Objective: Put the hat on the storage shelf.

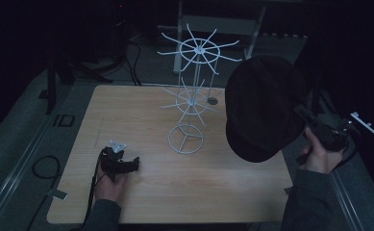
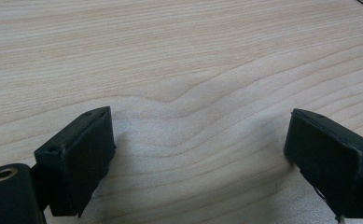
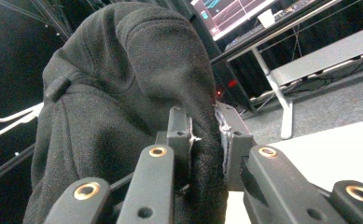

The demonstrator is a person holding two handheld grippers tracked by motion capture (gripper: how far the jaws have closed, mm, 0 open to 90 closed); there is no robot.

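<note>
Black cap point(image 3: 123, 93) pinched at fabric edge in right gripper point(image 3: 206, 140), hanging above table point(image 1: 141, 110), beside white wire rack point(image 1: 194, 86). Soft, light, floppy: grip band. Left gripper point(image 2: 198, 149) wide, empty, resting on wood.

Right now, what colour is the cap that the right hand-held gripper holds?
Black; the cap shows best in the right gripper view.

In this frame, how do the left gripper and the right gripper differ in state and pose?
The left gripper is open with nothing between its jaws; the right gripper is shut on the black cap. The left gripper sits low over the wooden table; the right gripper is raised at the table's right edge, holding the cap up beside the white wire rack. Both are hand-held.
</note>
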